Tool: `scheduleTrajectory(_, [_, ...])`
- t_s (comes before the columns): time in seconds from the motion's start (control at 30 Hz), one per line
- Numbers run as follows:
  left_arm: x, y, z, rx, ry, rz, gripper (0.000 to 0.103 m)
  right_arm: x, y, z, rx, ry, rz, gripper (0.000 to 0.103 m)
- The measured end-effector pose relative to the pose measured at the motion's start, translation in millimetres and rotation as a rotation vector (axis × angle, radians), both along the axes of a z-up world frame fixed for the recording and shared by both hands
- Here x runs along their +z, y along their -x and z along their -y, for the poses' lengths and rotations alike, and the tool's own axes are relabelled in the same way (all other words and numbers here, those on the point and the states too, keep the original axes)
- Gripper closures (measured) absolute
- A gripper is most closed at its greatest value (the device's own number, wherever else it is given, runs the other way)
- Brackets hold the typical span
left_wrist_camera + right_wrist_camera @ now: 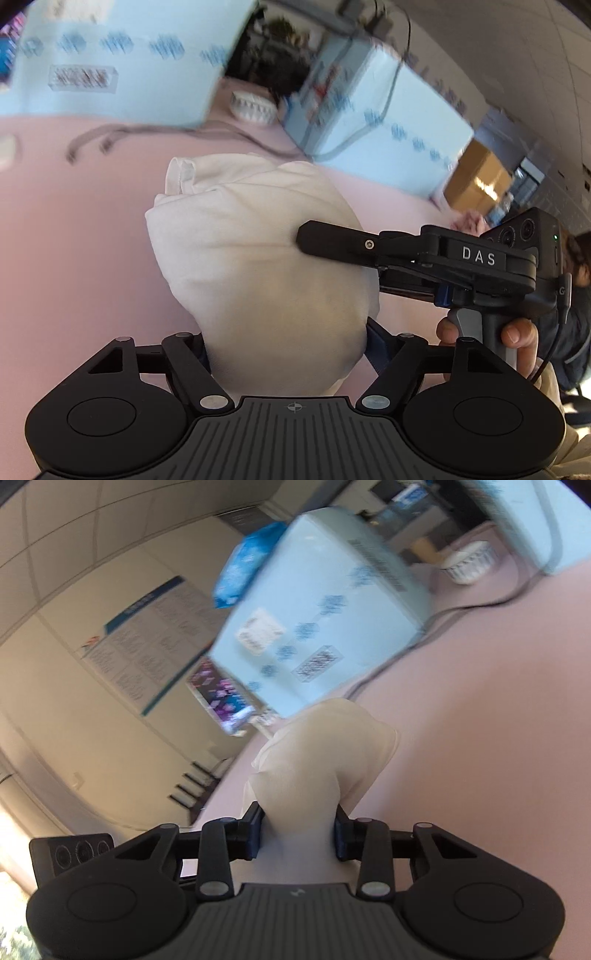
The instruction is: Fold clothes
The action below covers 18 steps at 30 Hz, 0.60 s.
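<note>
Plainly, white garment bunched between both grippers' fingers, pink table

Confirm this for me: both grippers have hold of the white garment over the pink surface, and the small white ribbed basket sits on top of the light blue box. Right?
Not quite. The white ribbed basket sits on the pink surface, beside the light blue box, not on top of it; the left wrist view shows this. The rest holds: the left gripper and right gripper both hold the white garment.
</note>
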State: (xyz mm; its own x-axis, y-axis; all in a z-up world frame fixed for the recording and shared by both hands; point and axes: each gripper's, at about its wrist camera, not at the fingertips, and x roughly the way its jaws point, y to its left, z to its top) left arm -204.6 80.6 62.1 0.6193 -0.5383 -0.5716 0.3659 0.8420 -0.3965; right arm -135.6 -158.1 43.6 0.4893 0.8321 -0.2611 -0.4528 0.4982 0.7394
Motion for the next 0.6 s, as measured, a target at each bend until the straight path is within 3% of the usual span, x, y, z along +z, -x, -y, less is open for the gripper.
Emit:
scheduleTrajectory(0.13, [27.0, 12.1, -53.0, 0.142, -0.011, 0.074, 0.027, 25.4, -29.1, -74.1, 0.154, -0.047, 0.037, 0.065])
scheduleTrajectory(0.23, [35.5, 17.7, -95.3, 0.264, -0.038, 0.086, 0.027, 28.3, -47.7, -124.3, 0.241, -0.077, -0.020, 0.065])
scheduleTrajectory(0.33, [20.3, 12.3, -133.6, 0.362, -0.017, 0.006, 0.027, 4.8, -72.5, -174.1, 0.289, -0.043, -0.164, 0.064])
scheduleTrajectory(0.4, [-5.3, -0.9, -154.9, 0.401, 0.014, -0.096, 0.027, -27.1, -85.8, -204.3, 0.270, 0.063, -0.287, 0.063])
scheduleTrajectory(0.47, [-36.9, -16.8, -173.6, 0.413, 0.078, -0.216, 0.024, -47.7, -87.3, -214.0, 0.241, 0.087, -0.307, 0.061])
scheduleTrajectory(0.53, [-49.9, -11.9, -189.3, 0.395, 0.185, -0.189, 0.021, -43.4, -84.8, -216.5, 0.230, 0.130, -0.295, 0.059])
scheduleTrajectory(0.6, [-46.4, -0.9, -201.5, 0.425, 0.219, -0.210, 0.018, -41.4, -82.4, -216.5, 0.220, 0.141, -0.293, 0.057])
